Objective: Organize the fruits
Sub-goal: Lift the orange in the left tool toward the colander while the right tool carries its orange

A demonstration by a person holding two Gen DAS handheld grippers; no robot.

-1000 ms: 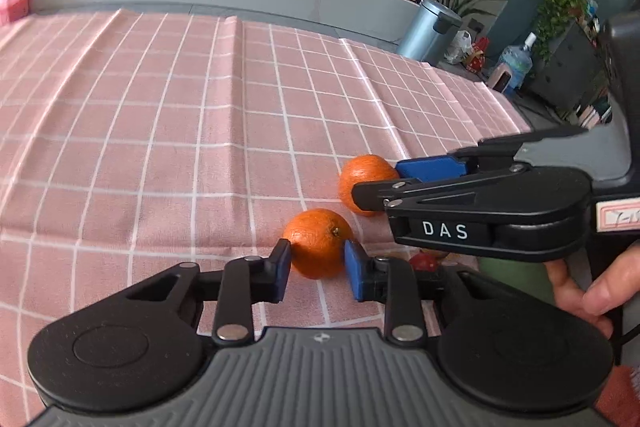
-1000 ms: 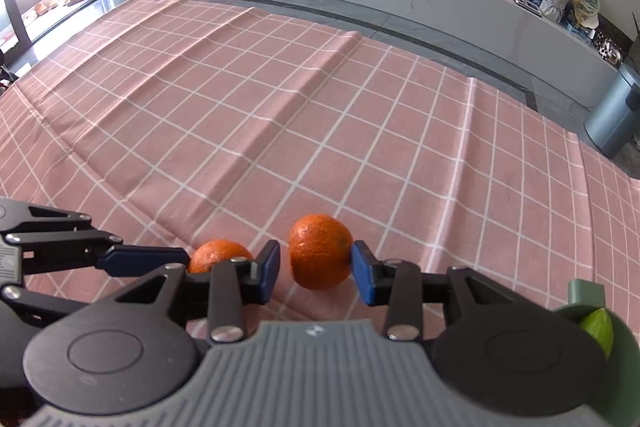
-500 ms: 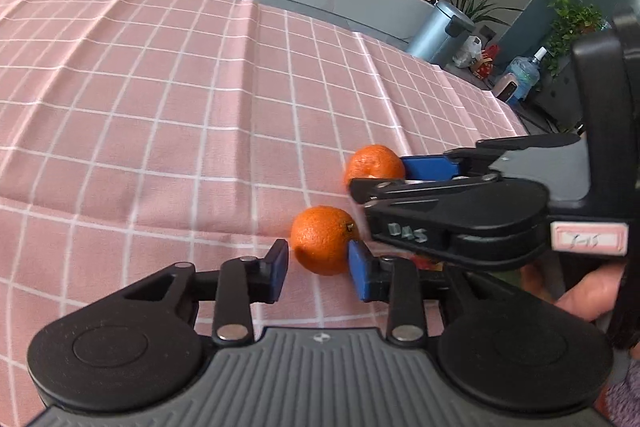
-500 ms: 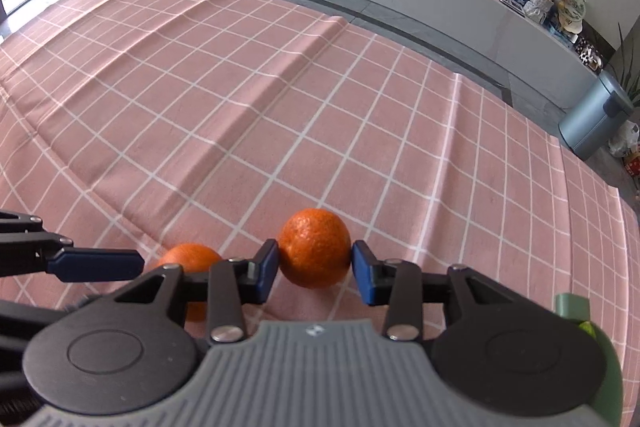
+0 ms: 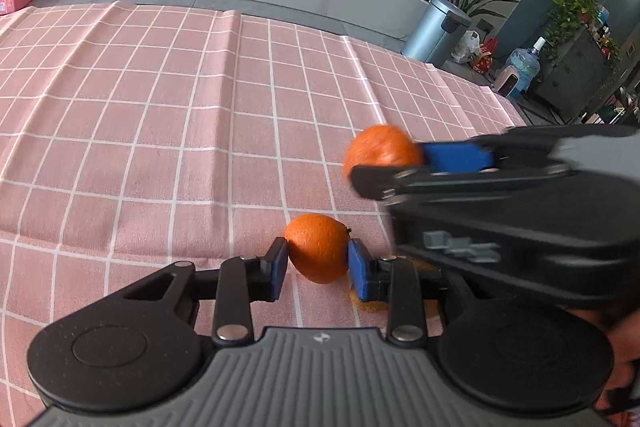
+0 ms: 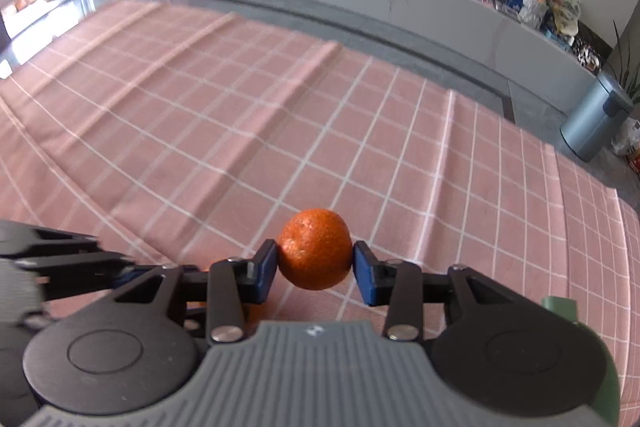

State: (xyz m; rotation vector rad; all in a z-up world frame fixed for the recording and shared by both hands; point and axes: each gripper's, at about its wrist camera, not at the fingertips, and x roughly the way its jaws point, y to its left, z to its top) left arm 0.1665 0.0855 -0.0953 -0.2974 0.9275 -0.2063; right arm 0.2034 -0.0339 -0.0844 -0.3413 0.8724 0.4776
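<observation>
A round, dimpled orange (image 6: 314, 249) is being pinched by the right gripper (image 6: 315, 269). A second smooth orange (image 5: 318, 253), at 3 o'clock over the pink checked cloth (image 5: 160, 131) on the surface, is being squeezed by the closing left gripper (image 5: 318, 267).

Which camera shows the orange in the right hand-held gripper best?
The right wrist view: the orange sits sharp and whole between the blue pads of the right hand-held gripper. The left wrist view shows it blurred and partly hidden by that gripper.

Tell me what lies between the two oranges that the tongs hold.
Bare pink cloth lies between the nearer orange and the farther orange; only a finger tip of the right tongs reaches in. The left wrist view shows this.
</observation>
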